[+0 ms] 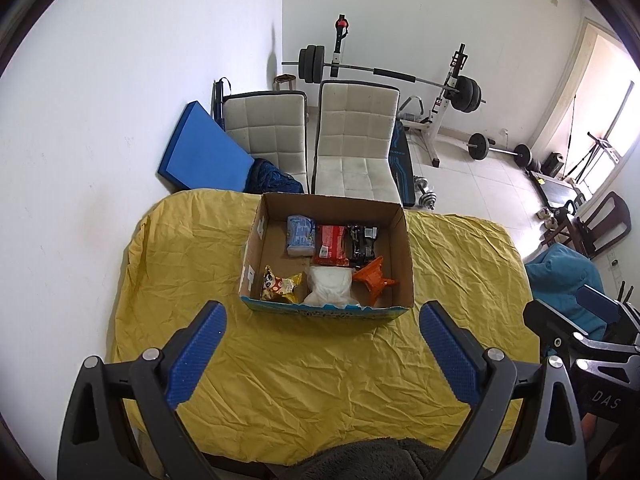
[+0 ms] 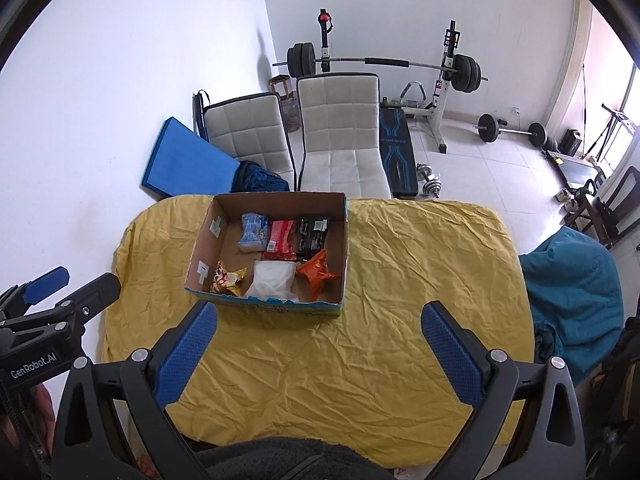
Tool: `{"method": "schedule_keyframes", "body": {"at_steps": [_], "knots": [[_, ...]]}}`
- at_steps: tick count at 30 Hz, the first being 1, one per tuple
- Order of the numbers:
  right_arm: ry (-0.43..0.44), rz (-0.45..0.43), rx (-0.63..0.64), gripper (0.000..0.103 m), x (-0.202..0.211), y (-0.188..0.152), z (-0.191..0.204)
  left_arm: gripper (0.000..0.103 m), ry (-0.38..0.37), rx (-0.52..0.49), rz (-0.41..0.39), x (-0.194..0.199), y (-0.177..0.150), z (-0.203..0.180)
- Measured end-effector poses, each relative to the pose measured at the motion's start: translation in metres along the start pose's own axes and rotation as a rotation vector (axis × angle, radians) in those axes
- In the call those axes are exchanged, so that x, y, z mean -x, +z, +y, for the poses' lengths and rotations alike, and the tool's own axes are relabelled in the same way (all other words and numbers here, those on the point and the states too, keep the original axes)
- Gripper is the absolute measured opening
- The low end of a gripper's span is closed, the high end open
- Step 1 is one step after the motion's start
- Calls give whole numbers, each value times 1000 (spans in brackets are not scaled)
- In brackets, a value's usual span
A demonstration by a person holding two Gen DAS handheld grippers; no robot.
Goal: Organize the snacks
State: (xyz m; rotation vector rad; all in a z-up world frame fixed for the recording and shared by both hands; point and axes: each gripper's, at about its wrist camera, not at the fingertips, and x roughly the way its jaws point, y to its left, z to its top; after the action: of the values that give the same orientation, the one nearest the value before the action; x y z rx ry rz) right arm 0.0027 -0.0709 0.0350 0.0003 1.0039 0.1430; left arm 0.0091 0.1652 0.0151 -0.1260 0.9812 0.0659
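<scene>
Yellow-clothed worktop (image 1: pixel 320 380), otherwise bare, on which an open brown cardboard box (image 1: pixel 404 256) is seen holding six assorted wrapped snack packets (image 1: pixel 330 245) in two rows. Left claw (image 1: pixel 320 356) and right claw (image 2: pixel 318 352) are spread, empty. Organizing is judged essentially complete.

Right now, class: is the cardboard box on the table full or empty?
Partly full. The cardboard box has six snack packets lying in two rows, with bare floor showing at its left side.

The words on the snack packs (image 1: pixel 332 246) in the box (image 1: pixel 404 264) are too small to read. The box's near wall hides the bottoms of the near packs.
</scene>
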Motion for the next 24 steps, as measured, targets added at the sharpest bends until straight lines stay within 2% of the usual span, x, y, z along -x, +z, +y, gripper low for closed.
{"method": "schedule_keyframes", "body": {"at_steps": [24], "knots": [[-23, -45, 11, 103, 9, 3, 6, 99, 24, 23, -19, 10, -1, 10]]}}
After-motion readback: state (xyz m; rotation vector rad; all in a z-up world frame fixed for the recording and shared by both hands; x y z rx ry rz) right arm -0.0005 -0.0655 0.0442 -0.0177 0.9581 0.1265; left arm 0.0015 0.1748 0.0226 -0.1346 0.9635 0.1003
